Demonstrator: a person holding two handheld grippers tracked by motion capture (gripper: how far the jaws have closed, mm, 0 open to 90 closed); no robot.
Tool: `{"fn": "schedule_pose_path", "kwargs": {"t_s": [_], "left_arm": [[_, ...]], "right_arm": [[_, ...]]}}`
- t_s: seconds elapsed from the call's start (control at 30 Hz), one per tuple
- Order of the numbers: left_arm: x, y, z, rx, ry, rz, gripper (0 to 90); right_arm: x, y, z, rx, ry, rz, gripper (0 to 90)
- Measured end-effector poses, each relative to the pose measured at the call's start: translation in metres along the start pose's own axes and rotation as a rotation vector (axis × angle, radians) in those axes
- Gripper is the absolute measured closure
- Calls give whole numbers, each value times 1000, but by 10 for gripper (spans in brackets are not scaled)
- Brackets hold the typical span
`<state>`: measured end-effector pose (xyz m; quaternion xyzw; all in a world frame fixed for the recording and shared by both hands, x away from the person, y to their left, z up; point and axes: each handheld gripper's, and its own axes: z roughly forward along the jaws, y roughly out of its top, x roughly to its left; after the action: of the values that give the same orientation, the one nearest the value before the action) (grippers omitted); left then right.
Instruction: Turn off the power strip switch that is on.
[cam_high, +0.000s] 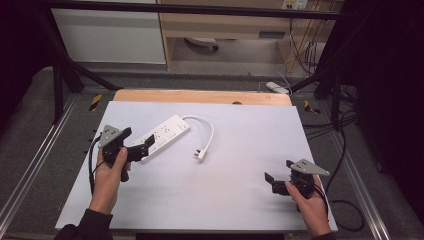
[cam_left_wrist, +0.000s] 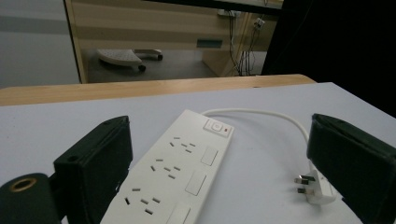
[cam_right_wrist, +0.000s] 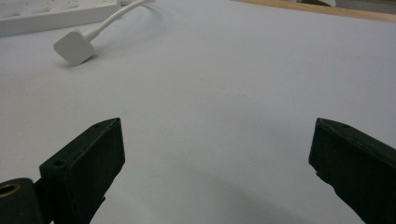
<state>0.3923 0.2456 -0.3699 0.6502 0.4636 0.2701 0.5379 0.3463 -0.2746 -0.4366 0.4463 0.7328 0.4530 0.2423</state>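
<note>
A white power strip (cam_high: 162, 136) lies flat on the pale mat (cam_high: 225, 200), left of centre, angled toward the back right. Its white cable (cam_high: 210, 131) loops round to a plug (cam_high: 201, 154) that rests on the mat. My left gripper (cam_high: 137, 136) hovers at the strip's near end with its jaws wide apart. In the left gripper view the strip (cam_left_wrist: 177, 172) runs up between the two jaws, neither pad pressing on it, and the plug (cam_left_wrist: 315, 186) lies by the right jaw. My right gripper (cam_high: 279, 172) is held at the front right, open over bare mat, with the plug (cam_right_wrist: 74, 46) far off.
A wooden table edge (cam_high: 200, 96) shows behind the mat. Metal frame rails (cam_high: 35, 165) run along both sides. Loose cables (cam_high: 345, 205) trail on the floor at the right. Wooden shelving (cam_high: 225, 25) stands beyond the table.
</note>
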Motion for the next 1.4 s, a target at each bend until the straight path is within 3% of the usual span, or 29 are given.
{"fn": "schedule_pose_path", "kwargs": {"t_s": [0.17,0.27,0.5,0.77,1.0,1.13,1.2,1.4], "left_arm": [[-3,2,-9,7,-12,5,72],[-3,4,-19,-29,-4,15,74],[-2,9,-42,-43,-17,14,65],[3,-6,-66,-34,-36,10,65],[3,-33,-80,-4,-85,46,64],[2,-45,-78,20,-101,68,65],[1,-51,-74,49,-117,62,67],[-9,-70,-57,163,-174,117,74]], "right_arm": [[0,0,-1,-3,1,6,39],[0,1,-1,-3,0,9,39],[-1,1,-2,-7,-1,4,39],[0,1,-2,-4,-1,5,39],[0,0,-1,-3,-3,5,39],[1,0,0,5,-2,2,39],[1,0,0,3,-2,-1,39],[0,0,1,3,-1,5,38]]}}
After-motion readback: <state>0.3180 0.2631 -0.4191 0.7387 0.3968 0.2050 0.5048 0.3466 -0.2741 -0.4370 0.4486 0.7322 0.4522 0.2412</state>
